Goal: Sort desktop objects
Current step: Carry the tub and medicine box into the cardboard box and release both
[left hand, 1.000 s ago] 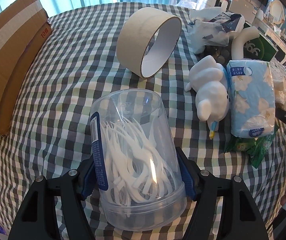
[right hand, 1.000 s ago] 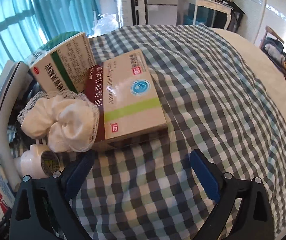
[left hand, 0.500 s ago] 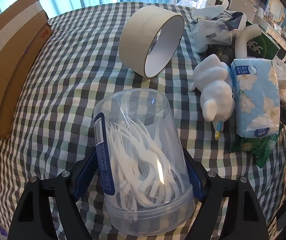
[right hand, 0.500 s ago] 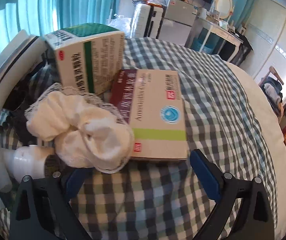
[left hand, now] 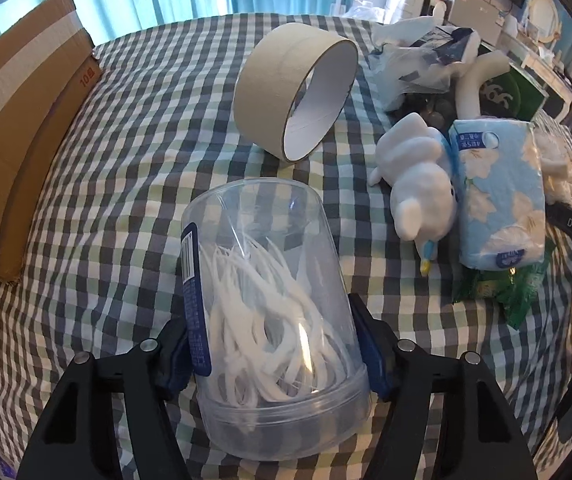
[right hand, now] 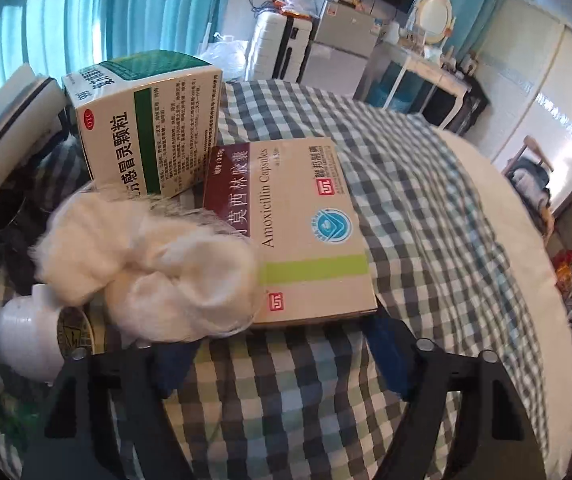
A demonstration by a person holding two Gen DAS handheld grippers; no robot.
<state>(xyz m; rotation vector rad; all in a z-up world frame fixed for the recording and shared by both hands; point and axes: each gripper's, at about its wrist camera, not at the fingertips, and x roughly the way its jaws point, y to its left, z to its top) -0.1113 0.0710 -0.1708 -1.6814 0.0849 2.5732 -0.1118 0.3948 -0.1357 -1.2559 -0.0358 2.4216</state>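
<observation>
left gripper: clamped on the clear jar, blue pads pressing both sides; jaws just narrowed a little on it
clear jar: tilted, lid end toward the gripper, held over the checked cloth; full of white floss picks; blue label strip down one side
right gripper: jaws apart, just been closing, nothing gripped; near edge of the amoxicillin box between the pads, contact unclear
amoxicillin box: flat on the cloth, closed
green-and-white medicine box: closed, propped behind it, touching
white sock bundle: overlaps the flat box's left edge
cardboard ring: on its side, mid-cloth, hollow
tissue pack: sealed, right side, beside white plush toy
</observation>
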